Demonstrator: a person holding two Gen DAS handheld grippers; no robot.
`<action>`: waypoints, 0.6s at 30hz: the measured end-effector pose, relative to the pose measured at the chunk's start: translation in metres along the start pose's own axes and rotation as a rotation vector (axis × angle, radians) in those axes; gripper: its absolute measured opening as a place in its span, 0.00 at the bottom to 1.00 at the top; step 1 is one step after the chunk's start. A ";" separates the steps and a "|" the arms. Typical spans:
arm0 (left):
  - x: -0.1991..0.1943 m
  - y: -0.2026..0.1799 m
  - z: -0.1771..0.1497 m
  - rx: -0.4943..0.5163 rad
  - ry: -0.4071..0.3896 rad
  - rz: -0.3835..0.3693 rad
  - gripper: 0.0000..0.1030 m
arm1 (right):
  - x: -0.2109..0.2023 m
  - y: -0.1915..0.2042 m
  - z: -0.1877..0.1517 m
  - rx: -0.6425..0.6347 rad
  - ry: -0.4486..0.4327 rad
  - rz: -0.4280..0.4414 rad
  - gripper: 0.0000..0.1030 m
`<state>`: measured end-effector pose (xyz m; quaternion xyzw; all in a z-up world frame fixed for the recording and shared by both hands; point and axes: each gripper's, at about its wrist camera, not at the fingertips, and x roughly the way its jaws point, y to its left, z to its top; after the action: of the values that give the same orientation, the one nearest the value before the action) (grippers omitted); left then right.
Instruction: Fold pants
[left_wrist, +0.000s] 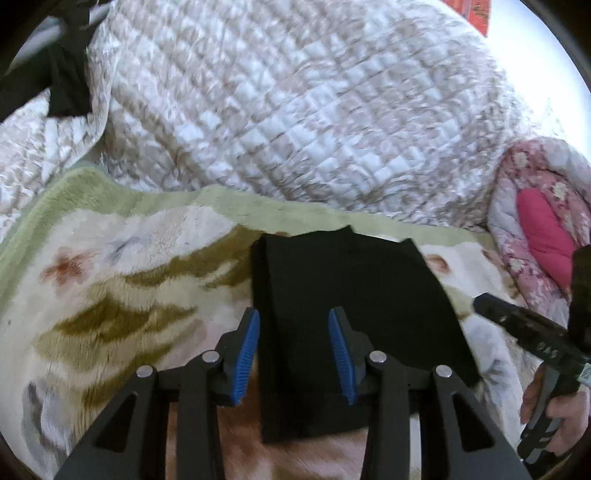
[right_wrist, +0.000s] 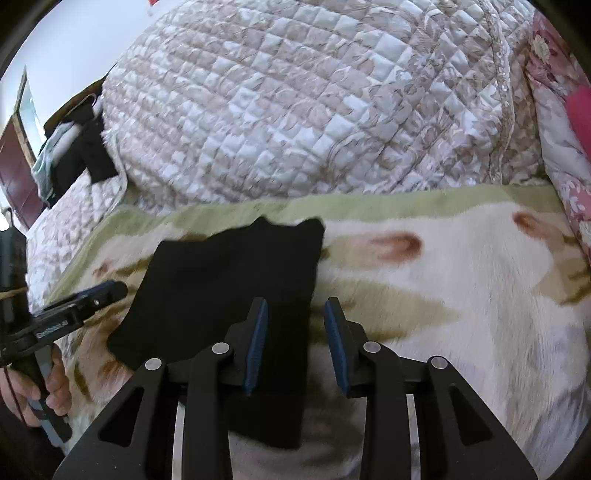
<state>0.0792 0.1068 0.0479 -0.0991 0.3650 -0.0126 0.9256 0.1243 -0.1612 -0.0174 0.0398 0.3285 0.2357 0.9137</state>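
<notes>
The black pants (left_wrist: 343, 280) lie folded into a compact rectangle on a fleece blanket (left_wrist: 110, 258). My left gripper (left_wrist: 293, 317) hovers over their left half with the blue pads apart and nothing pinched between them. In the right wrist view the pants (right_wrist: 229, 269) sit left of centre. My right gripper (right_wrist: 295, 304) stands open over their right edge, its left pad above the cloth and its right pad above the blanket (right_wrist: 443, 295). Each gripper shows in the other's view: the right gripper (left_wrist: 517, 321) held by a hand (left_wrist: 565, 417), and the left gripper (right_wrist: 110, 290).
A bulky white quilted cover (left_wrist: 295, 110) is heaped just behind the blanket's green border. A pink floral duvet (left_wrist: 535, 229) lies at the right. A dark garment (right_wrist: 88, 155) and light cloth hang over furniture at the far left.
</notes>
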 end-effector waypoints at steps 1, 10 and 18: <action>-0.004 -0.005 -0.005 0.009 -0.002 -0.008 0.41 | -0.001 0.004 -0.005 -0.011 0.001 0.002 0.32; 0.009 -0.034 -0.050 0.108 0.034 0.037 0.41 | 0.016 0.022 -0.041 -0.062 0.116 -0.010 0.28; -0.023 -0.038 -0.064 0.063 0.023 0.079 0.41 | -0.032 0.024 -0.053 -0.029 0.055 0.020 0.28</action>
<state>0.0207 0.0607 0.0256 -0.0554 0.3789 0.0112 0.9237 0.0604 -0.1589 -0.0352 0.0232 0.3494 0.2506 0.9025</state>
